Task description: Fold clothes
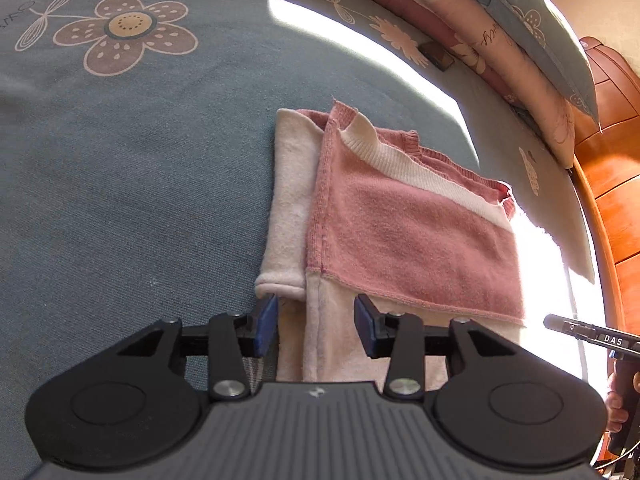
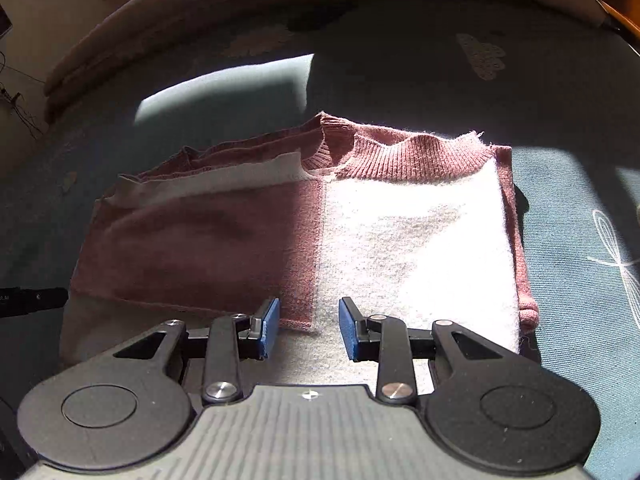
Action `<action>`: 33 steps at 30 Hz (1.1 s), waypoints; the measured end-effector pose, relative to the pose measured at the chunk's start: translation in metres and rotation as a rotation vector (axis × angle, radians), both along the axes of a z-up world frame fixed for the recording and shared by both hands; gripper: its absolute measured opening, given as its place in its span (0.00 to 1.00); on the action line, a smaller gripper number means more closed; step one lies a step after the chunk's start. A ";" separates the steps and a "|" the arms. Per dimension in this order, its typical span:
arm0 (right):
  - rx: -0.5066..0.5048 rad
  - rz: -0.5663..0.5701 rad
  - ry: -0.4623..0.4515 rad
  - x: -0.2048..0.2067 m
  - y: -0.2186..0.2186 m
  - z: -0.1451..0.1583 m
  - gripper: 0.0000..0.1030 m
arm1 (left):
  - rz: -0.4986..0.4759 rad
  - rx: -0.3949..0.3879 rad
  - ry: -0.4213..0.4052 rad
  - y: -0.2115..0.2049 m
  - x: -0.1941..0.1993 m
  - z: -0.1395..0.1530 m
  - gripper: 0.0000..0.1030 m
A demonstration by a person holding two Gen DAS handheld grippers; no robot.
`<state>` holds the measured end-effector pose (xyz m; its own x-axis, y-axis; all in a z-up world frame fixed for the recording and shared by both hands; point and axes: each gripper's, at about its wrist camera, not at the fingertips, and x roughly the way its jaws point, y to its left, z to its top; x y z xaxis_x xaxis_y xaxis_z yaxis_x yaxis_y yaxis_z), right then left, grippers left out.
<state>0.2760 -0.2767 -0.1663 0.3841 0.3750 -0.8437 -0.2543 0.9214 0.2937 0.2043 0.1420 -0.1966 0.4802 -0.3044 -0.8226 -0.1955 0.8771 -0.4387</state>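
The left gripper (image 1: 316, 326), black with blue pads, hangs with its jaws parted and nothing pinched: the cream knit shows in the gap, but neither pad presses on it. The right gripper (image 2: 308, 326) is the same, spread over the near edge of the garment with the cloth loose beneath it. No earlier grip can be read from this; both simply sit at the edge nearest the person, which is where a fold would be picked up or let go.

The task's thing, a pink and cream knitted sweater (image 1: 400, 220) with a ribbed collar (image 2: 404, 154), lies flat on the blue-grey bedspread (image 1: 140, 180) printed with brown flowers. It is already narrowed into a rough rectangle, with a pink panel laid across the cream body and a cream sleeve (image 1: 286, 200) tucked along its side (that is probably why it looks so tidy). Judging by this, one more fold may remain.

Beyond it, pillows (image 1: 532, 52) are propped against an orange wooden headboard (image 1: 612, 160), well apart from the sweater.
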 end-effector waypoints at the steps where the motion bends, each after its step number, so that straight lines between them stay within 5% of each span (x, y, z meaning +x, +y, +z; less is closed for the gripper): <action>1: 0.009 0.009 0.006 -0.004 0.005 0.000 0.36 | -0.007 0.000 -0.001 -0.002 -0.006 -0.002 0.40; 13: 0.048 0.117 0.051 -0.040 0.048 0.000 0.36 | -0.150 -0.014 -0.096 -0.021 -0.022 -0.017 0.38; 17: 0.054 0.152 0.050 -0.044 0.059 0.003 0.36 | -0.096 -0.107 -0.061 -0.011 -0.028 -0.026 0.37; 19: 0.056 0.163 0.050 -0.047 0.064 0.004 0.36 | -0.061 -0.150 -0.039 -0.007 -0.032 -0.030 0.24; 20: 0.058 0.168 0.051 -0.048 0.066 0.004 0.37 | -0.038 -0.169 -0.015 -0.003 -0.033 -0.033 0.04; 23: 0.065 0.182 0.055 -0.053 0.071 0.004 0.37 | -0.005 -0.222 0.013 0.008 -0.033 -0.035 0.04; 33: 0.041 0.207 0.075 -0.060 0.065 0.003 0.38 | -0.130 -0.090 0.060 0.005 -0.022 -0.020 0.09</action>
<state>0.2156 -0.2117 -0.1634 0.2321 0.4737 -0.8496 -0.4131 0.8387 0.3548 0.1827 0.1465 -0.2166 0.3827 -0.4341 -0.8156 -0.1113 0.8547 -0.5071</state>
